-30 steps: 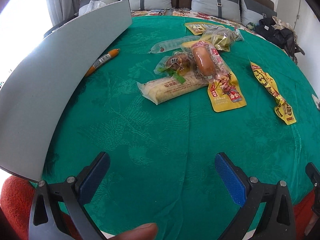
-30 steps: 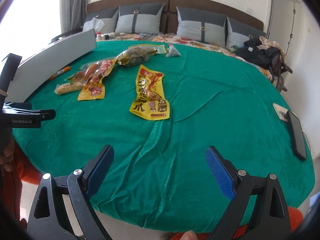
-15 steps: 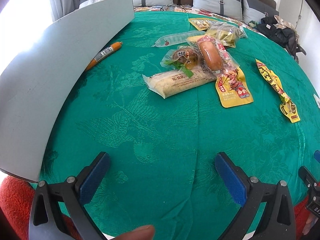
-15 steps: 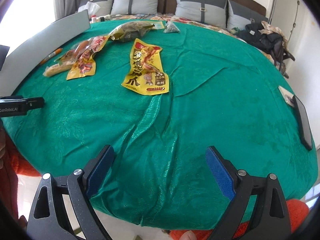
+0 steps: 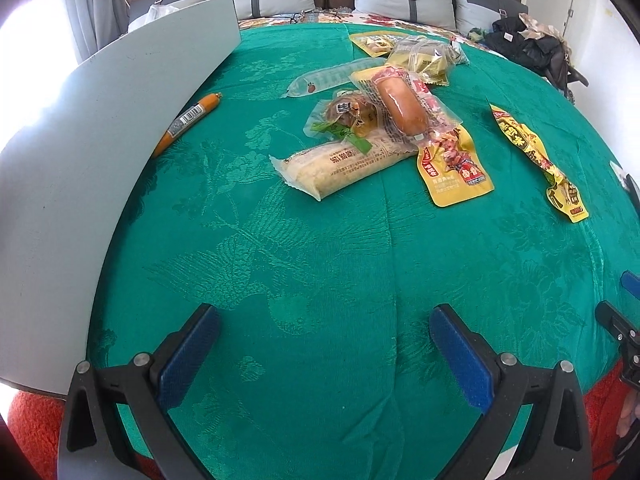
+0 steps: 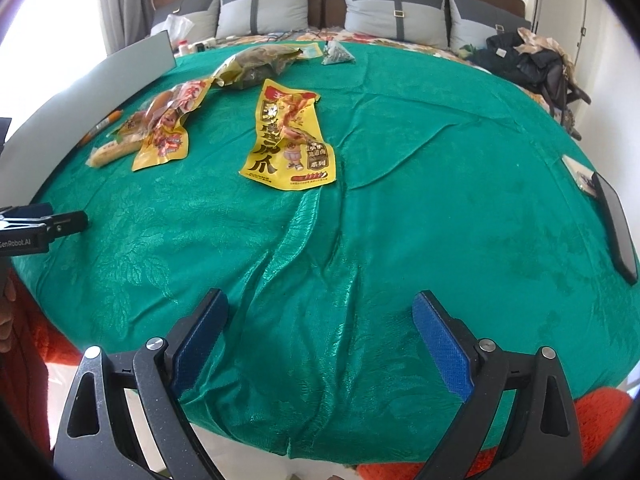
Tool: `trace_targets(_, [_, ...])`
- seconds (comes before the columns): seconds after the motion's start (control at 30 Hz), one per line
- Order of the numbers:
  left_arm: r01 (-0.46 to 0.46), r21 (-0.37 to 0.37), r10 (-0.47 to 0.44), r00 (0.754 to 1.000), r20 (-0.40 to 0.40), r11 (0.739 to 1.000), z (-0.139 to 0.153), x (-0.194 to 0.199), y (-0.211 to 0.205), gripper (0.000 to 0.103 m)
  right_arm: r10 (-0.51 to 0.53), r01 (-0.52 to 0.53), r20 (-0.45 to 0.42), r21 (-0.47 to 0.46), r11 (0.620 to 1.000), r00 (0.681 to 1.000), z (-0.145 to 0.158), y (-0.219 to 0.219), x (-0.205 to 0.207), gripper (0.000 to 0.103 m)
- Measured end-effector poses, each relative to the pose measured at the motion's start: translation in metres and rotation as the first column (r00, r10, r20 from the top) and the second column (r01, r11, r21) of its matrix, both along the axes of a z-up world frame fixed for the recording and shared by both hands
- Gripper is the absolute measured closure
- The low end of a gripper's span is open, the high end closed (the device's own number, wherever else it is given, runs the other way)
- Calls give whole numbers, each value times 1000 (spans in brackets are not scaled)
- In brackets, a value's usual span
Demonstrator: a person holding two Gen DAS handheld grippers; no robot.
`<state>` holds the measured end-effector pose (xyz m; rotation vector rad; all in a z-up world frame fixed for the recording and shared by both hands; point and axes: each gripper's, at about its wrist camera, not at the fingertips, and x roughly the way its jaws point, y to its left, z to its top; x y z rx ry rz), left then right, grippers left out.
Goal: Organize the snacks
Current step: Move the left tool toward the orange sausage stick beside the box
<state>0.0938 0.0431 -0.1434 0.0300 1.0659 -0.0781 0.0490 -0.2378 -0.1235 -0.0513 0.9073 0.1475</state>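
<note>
Snack packs lie in a loose pile on a green cloth [image 5: 320,264]. A pale long pack [image 5: 344,166] lies nearest, with a sausage pack [image 5: 404,106] and a yellow pouch [image 5: 456,170] overlapping it. An orange sausage stick [image 5: 188,120] rests by a grey board [image 5: 100,140]. In the right wrist view a large yellow pouch [image 6: 290,136] lies flat, apart from the pile [image 6: 160,128]. My left gripper [image 5: 324,344] is open above the cloth's near edge, well short of the pile. My right gripper [image 6: 320,332] is open too, holding nothing.
A grey board leans along the cloth's left side. More packs [image 5: 424,60] sit at the far end. A dark phone [image 6: 616,228] lies at the right edge. Pillows [image 6: 264,12] and a black bag [image 6: 532,64] are behind. Red fabric [image 6: 600,424] lies below the cloth.
Both grippers have moved forward over the cloth, so the snacks sit closer and larger in view. Both stay open. No snack has shifted.
</note>
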Motion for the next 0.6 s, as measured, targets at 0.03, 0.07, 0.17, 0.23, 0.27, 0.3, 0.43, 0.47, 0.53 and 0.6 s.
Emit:
trace_targets(0.03, [20,1,-20,1000,-20,1000,1,3,1,0,0,0,0,0,1000,1000,0,0,0,7])
trace_targets(0.07, [38,2,-37,999,-36,999,1,6,3,0,0,0,0,-1,1000,1000,0,0,0,7])
trace_targets(0.17, [64,38,-63,998,-12,997,13,21,18,0,2,-2,3,-2,1000,1000,0,-1,-1,7])
trace_targets(0.23, [99,86,-104,993,50,991,26,30,29,0,4,-4,7,-2,1000,1000,0,-1,-2,7])
trace_targets(0.27, [125,120,-134,988,74,985,32,34,33,1,5,-5,8,-3,1000,1000,0,-1,-2,7])
trace_targets(0.3, [169,131,-180,980,80,977,34,37,35,3,5,-5,9,-2,1000,1000,0,-1,-2,7])
trace_targets(0.43, [220,237,-245,966,82,946,37,50,41,3,4,-4,8,-3,1000,1000,0,-1,-2,7])
trace_targets(0.47, [210,248,-239,966,93,946,37,54,46,3,5,-5,8,-3,1000,1000,0,-1,-2,7])
trace_targets(0.53, [177,261,-210,972,104,949,37,67,58,3,4,-4,9,-3,1000,1000,0,-1,-2,7])
trace_targets(0.6, [136,237,-164,981,103,962,37,79,73,4,5,-5,9,-3,1000,1000,0,-1,-2,7])
